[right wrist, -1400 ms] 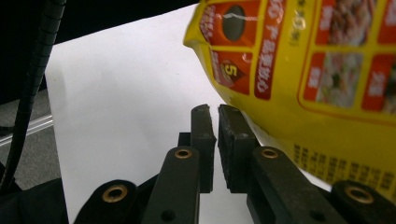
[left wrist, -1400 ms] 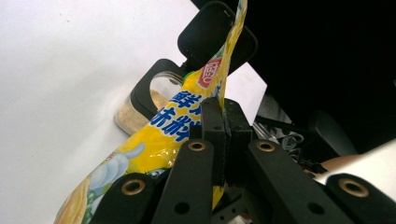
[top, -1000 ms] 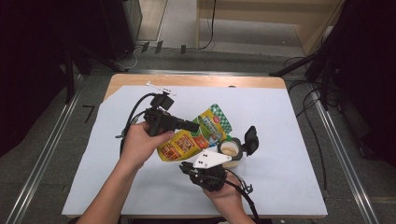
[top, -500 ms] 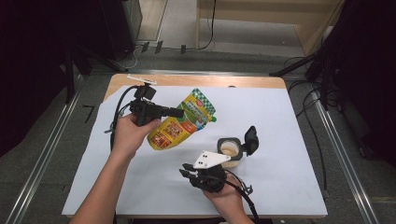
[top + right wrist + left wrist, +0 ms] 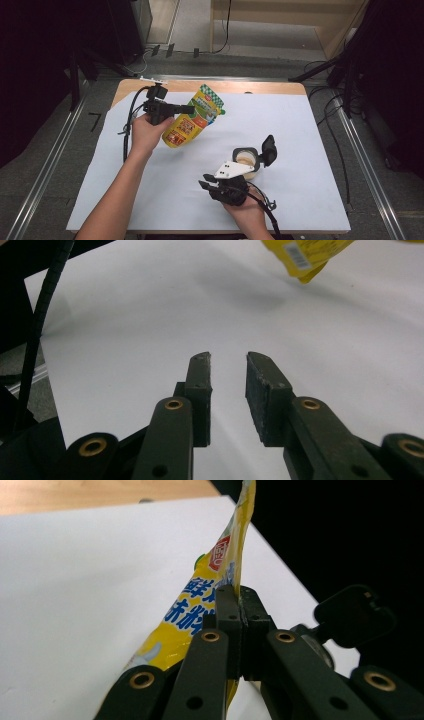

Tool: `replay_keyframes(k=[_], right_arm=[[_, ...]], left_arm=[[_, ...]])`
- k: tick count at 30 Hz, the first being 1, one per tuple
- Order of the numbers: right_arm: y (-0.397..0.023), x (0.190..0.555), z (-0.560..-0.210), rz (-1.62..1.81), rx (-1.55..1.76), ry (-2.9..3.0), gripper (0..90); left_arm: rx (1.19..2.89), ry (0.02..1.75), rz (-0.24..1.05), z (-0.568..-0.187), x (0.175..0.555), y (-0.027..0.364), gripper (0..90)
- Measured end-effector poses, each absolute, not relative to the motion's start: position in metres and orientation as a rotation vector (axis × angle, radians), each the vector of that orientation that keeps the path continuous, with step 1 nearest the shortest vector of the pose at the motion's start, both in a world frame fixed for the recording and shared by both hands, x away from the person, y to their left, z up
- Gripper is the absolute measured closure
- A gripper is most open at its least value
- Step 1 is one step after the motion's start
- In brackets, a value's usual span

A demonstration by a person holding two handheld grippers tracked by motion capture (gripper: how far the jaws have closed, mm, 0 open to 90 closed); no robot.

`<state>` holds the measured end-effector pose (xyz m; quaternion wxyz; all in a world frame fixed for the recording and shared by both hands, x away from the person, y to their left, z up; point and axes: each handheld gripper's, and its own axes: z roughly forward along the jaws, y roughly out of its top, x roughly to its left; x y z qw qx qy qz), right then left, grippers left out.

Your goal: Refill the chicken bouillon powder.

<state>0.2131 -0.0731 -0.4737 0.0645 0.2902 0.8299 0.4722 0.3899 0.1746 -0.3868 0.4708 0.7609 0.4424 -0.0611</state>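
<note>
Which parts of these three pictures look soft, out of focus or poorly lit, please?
High view: evenly lit white table cover, dark surroundings, the yellow pouch slightly soft. Left gripper view: the left claw is fairly sharp, the pouch print near it readable, the black lid behind blurred. Right gripper view: the right claw casts a faint shadow; the pouch corner above looks soft.

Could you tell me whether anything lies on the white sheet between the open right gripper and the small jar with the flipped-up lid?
Nothing visible does. In the high view the right gripper sits just left of and below the jar, with bare white sheet around them. Its jaws are apart with nothing between them. The yellow pouch is off to the upper left, clamped in the left gripper.
</note>
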Motion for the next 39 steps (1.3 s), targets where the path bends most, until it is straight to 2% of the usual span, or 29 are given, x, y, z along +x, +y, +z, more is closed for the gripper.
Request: replay_keyframes(k=[3, 12, 27, 32, 34, 39], right_arm=[[-0.076, 0.214, -0.472, 1.434, 0.882, 2.491, 73.2], [-0.081, 0.216, -0.469, 1.448, 0.883, 2.48, 73.1], [-0.083, 0.22, -0.463, 1.467, 0.877, 2.475, 73.0], [-0.083, 0.223, -0.462, 1.476, 0.888, 2.48, 70.3], [-0.083, 0.224, -0.462, 1.472, 0.881, 2.477, 65.8], [-0.083, 0.226, -0.462, 1.455, 0.881, 2.477, 63.8]], left_arm=[[1.907, 1.096, -0.116, -0.39, 0.388, 0.174, 90.0], [1.855, 1.085, -0.143, -0.396, 0.38, 0.186, 90.0], [1.832, 1.094, -0.113, -0.394, 0.351, 0.214, 90.0], [1.837, 1.093, -0.098, -0.394, 0.341, 0.22, 89.6], [1.846, 1.089, -0.093, -0.394, 0.339, 0.224, 89.4], [1.842, 1.092, -0.085, -0.395, 0.33, 0.231, 89.3]])
